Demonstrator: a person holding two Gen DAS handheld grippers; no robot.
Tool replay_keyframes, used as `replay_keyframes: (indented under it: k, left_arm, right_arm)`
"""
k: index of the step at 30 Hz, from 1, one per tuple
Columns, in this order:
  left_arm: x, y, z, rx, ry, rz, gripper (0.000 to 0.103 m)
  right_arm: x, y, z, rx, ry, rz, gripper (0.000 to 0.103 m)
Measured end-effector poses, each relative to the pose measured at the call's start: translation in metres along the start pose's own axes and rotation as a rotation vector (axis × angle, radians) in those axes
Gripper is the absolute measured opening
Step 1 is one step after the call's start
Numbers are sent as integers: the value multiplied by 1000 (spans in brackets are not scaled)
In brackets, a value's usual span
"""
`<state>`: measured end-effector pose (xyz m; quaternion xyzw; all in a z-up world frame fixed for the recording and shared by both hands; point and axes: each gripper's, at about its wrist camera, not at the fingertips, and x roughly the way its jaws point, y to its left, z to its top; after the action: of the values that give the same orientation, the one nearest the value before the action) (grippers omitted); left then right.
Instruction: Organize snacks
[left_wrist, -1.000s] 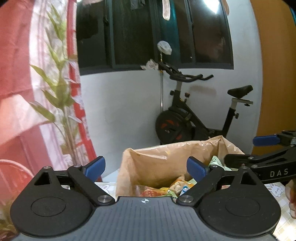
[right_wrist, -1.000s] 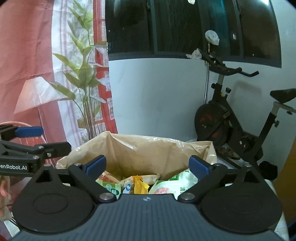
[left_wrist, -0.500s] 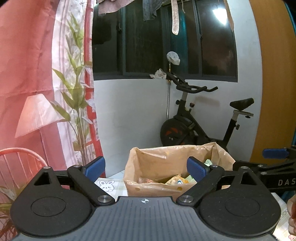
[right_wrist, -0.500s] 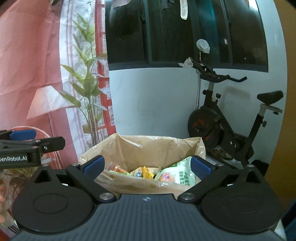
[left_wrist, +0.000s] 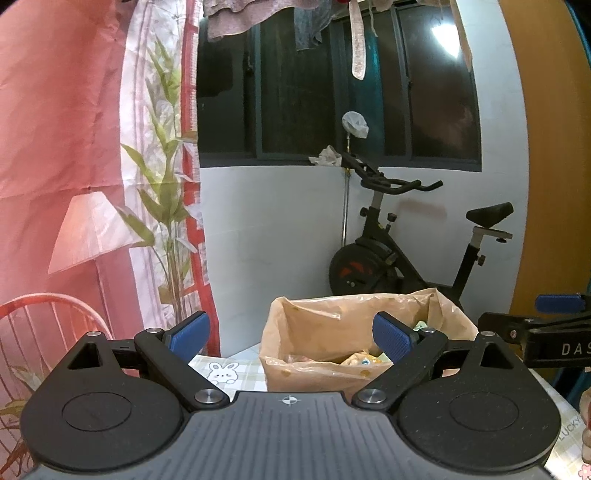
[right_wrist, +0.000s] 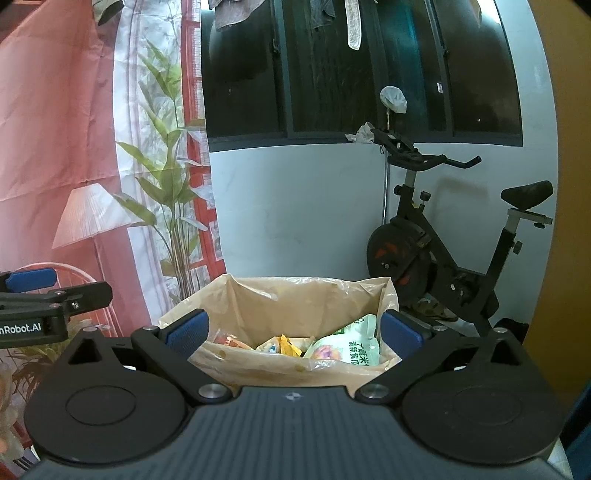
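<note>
1. Snacks (right_wrist: 343, 349) lie piled inside the lined box (right_wrist: 280, 295) on the desk (left_wrist: 236, 373), kept together.
2. Left gripper (left_wrist: 291, 336) and right gripper (right_wrist: 291, 328) spread wide, holding nothing, facing it.

bag (right_wrist: 295, 365): sits on the table (left_wrist: 236, 373), right in front of both your grippers
snacks (right_wrist: 343, 349): in the bag, piled toward its right side
left gripper (left_wrist: 291, 334): left of your right one, fingers spread either side of the bag
right gripper (right_wrist: 293, 328): same deal, bag between its fingers
bike (right_wrist: 454, 251): on the floor behind the bag, off to the right, against the wall
window (left_wrist: 332, 81): above the bike
curtain (left_wrist: 74, 147): left of the window, behind the table
</note>
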<state>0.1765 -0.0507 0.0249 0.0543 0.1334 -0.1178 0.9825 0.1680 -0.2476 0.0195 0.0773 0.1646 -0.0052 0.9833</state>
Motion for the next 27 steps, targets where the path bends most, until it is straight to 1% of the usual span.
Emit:
replay_keyframes:
  k: [4, 27]
  left_arm:
    - [-1, 1, 0, 1, -2, 13, 96]
    - [-1, 4, -3, -18, 14, 8, 96]
  right_arm:
    - [-1, 0, -1, 5, 4, 2, 101]
    - [0, 0, -4, 11, 7, 6, 101]
